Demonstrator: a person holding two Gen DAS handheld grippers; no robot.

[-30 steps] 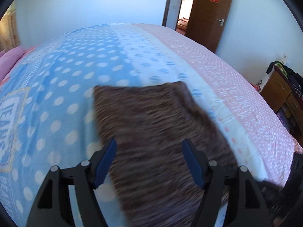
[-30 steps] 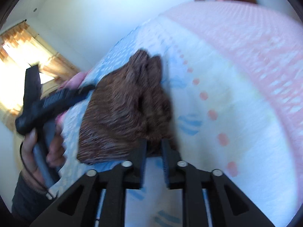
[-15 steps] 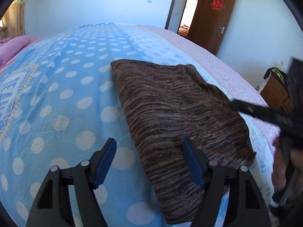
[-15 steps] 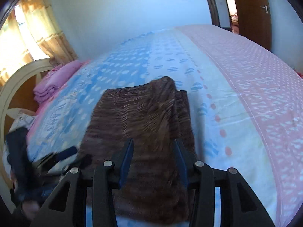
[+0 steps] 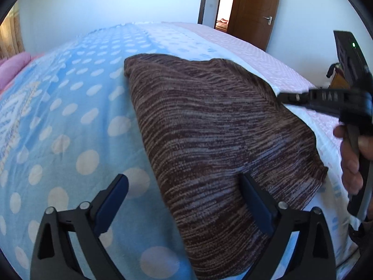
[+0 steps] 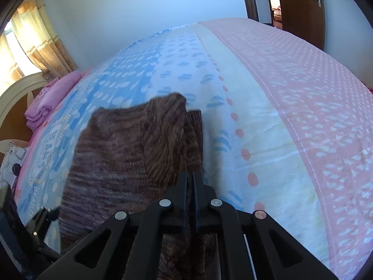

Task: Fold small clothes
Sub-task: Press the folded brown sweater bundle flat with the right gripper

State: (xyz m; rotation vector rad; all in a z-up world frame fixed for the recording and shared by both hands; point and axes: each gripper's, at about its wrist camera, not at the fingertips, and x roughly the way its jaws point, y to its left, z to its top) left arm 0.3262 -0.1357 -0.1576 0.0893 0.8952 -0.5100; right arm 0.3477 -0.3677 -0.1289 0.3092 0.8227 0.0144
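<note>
Brown striped knit garment (image 5: 209,135) lies on the bed's polka-dot quilt (image 5: 70,121), straddling the blue dotted band and the white band next to the pink strip.

Left gripper (image 5: 184,200): jaws spread wide, holding nothing. It hovers at the near edge of the garment; the blue-padded right finger sits over the knit, the left finger over bare quilt beside it.

Right gripper (image 6: 190,186): jaws pressed nearly together, pinching the right edge of the garment. From the right wrist view the cloth rises in a peak just past the fingertips, with a flat folded layer showing beside it toward the white band. The left wrist view shows the right gripper (image 5: 326,100) coming in from the pink-strip side, its tip at the garment's right edge, with the person's hand (image 5: 352,161) on its handle.

Beyond the garment: pink folded bedding (image 6: 46,100) at the headboard, curtain (image 6: 39,39) behind it, brown door (image 5: 256,9) on the far wall.
</note>
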